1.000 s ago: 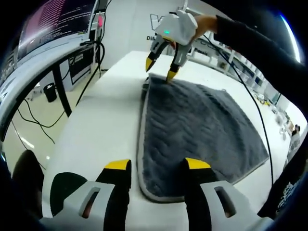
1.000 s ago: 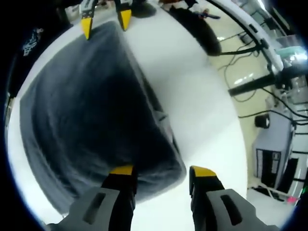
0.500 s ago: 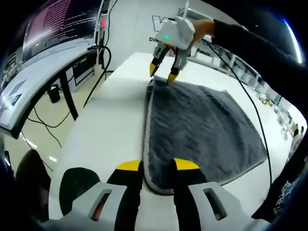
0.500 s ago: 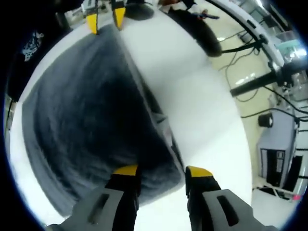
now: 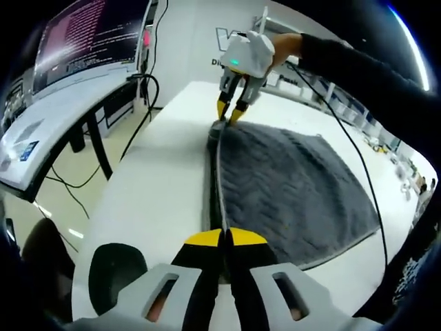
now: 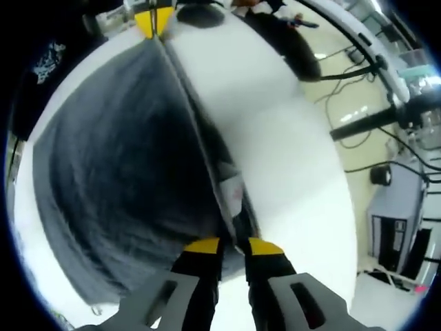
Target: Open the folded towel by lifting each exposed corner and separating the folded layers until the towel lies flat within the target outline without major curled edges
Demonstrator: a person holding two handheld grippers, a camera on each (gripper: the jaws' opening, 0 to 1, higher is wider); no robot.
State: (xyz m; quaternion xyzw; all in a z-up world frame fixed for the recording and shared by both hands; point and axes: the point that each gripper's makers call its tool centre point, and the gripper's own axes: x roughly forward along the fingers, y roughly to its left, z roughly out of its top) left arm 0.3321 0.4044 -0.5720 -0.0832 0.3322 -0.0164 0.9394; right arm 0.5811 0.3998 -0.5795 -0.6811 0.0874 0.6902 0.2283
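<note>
A folded grey towel [image 5: 289,183] lies on the white table [image 5: 162,186]. My left gripper [image 5: 222,236] is shut on the towel's near corner, pinching its left edge. At the far corner my right gripper [image 5: 229,110], held by a person's hand, is shut on the towel. In the right gripper view the towel [image 6: 117,158] spreads to the left. My right gripper [image 6: 227,245] pinches its corner there, with the upper layer's edge raised into a ridge. The left gripper [image 6: 153,21] holds the far corner at the top.
A desk with a monitor [image 5: 83,27] and cables [image 5: 141,89] stands left of the table. Shelves with small items [image 5: 358,103] sit beyond the far right. A dark chair [image 6: 289,41] and desk legs [image 6: 375,117] lie off the table's right side.
Both grippers have gone from open to shut, each pinching a corner of the towel. The towel's left edge is now pulled up into a straight ridge between them.
</note>
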